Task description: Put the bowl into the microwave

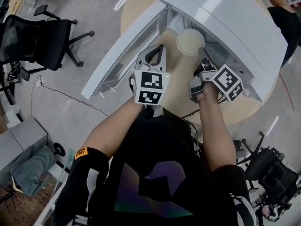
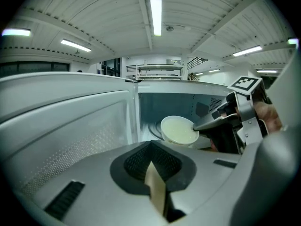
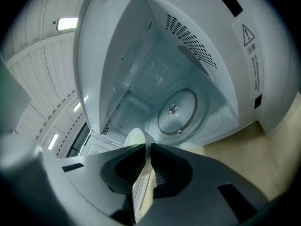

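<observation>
Starting at the far left, the microwave door [image 1: 123,51] hangs wide open, just left of the left claw [image 1: 157,48]. That claw hovers over the desk [image 1: 176,91] with its jaws drawn together on nothing; only a thin sliver of desk shows through the gap. To its right and a little ahead sits the bowl [image 1: 190,41], pale and tilted. It is raised off the desk at the mouth of the microwave [image 1: 235,27] and not yet inside. The right claw [image 1: 203,54] is clamped on the bowl's near rim, one jaw inside the wall and one outside. The glass turntable [image 3: 176,109] lies ahead of that claw, beyond the bowl.

The step in hand appears to be the carry-in. A one-sided rim pinch probably lets the bowl sag, so the grip should be kept firm and the bowl levelled. It should go straight forward over the sill and come down near the turntable's middle. The jaws should part only once the base rests flat. The left claw is best kept where it is, beside the door and out of the path.

Count: two claws, one bowl, one microwave, one door, one turntable.
</observation>
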Tool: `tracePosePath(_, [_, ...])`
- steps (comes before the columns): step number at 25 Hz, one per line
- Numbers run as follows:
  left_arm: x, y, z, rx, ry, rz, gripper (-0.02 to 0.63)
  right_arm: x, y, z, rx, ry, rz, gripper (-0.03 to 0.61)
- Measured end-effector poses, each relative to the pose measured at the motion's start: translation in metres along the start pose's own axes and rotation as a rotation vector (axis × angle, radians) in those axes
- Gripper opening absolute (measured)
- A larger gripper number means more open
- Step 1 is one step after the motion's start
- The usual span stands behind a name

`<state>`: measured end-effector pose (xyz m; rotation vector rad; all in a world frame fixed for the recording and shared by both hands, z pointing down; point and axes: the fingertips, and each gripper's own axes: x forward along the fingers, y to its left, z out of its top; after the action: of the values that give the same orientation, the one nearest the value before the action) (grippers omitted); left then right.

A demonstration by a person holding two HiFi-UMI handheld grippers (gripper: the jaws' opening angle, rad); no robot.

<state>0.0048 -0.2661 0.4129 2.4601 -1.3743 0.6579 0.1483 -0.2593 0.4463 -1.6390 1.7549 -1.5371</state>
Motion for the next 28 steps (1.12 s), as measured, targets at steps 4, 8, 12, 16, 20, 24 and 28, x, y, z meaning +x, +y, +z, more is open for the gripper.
tracePosePath(4, [0.009,-0.005,-0.001,0.003,0.009,-0.008,0.044,0.003,-0.008,0.013,0.015,-0.037,-0.015,0.048])
tracePosePath(8, [0.020,-0.009,0.001,0.004,0.012,-0.012,0.044,0.006,-0.015,0.022,0.032,-0.073,-0.018,0.048])
tracePosePath(12, [0.033,-0.012,0.005,0.008,0.016,-0.012,0.044,0.011,-0.021,0.029,0.050,-0.095,-0.017,0.048])
tracePosePath(16, [0.044,-0.015,0.009,0.011,0.017,-0.014,0.044,0.012,-0.024,0.033,0.068,-0.120,-0.015,0.048])
tracePosePath(20, [0.054,-0.021,0.015,0.004,0.014,-0.027,0.044,0.012,-0.025,0.036,0.081,-0.141,-0.011,0.048])
tracePosePath(24, [0.062,-0.025,0.020,0.001,0.011,-0.033,0.044,0.011,-0.025,0.039,0.095,-0.160,-0.006,0.048])
tracePosePath(28, [0.069,-0.029,0.025,0.006,0.010,-0.047,0.044,0.010,-0.026,0.042,0.115,-0.176,-0.005,0.048])
